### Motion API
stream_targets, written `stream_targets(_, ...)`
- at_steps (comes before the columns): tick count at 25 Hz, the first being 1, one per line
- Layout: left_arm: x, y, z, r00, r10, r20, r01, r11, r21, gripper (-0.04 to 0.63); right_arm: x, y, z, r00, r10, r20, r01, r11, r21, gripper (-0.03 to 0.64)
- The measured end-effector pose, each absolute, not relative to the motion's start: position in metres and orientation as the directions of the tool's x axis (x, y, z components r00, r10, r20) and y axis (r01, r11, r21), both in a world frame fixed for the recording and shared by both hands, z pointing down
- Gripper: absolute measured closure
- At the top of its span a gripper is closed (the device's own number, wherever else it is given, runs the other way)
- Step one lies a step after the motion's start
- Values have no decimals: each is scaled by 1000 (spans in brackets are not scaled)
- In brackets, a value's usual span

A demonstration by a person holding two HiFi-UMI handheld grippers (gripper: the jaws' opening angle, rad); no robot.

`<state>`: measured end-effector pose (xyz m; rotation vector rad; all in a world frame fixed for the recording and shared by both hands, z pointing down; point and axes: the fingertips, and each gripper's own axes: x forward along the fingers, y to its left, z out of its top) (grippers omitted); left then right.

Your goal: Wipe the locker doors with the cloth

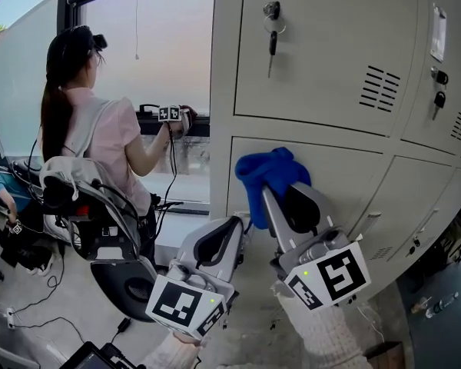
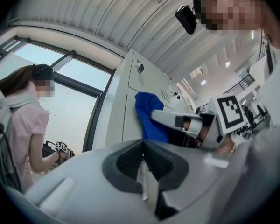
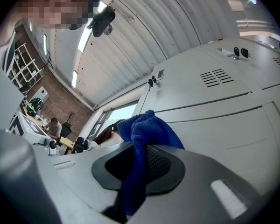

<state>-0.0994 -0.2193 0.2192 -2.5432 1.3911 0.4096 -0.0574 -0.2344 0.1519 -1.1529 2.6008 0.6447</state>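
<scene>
Claws nearest: the left claw [image 1: 235, 227], low by the lockers, is clenched on nothing; the right claw [image 1: 286, 198] grasps the blue cloth [image 1: 263, 171], held up at a lower door [image 1: 346, 167]. Farther off, a person [image 1: 92, 144] faces the window [image 1: 154, 37].

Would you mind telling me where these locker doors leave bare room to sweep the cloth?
The middle door is bare from the blue cloth rightward toward its edge. The upper door has a plain stretch between its hanging key and vent. It is crowded around that key and the next door's keys.
</scene>
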Motion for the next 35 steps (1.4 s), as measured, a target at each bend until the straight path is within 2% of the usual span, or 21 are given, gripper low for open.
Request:
stream_targets(9,-95,-218,255,521,-811,-267,-842,-540,-5,595,-56,-237,202,-662,-689,-295,-749,607,264,560)
stream_targets(19,-93,-217,322,509,-850,-137,-849,-521,82,595,-50,-242,293,-651,-745,-149,-759,630,165,560)
stream_targets(35,-87,-211,411,502,-864,31,-853,-489,185,595,-51,-245,385,-649,-761,-6,-759,648,62,560)
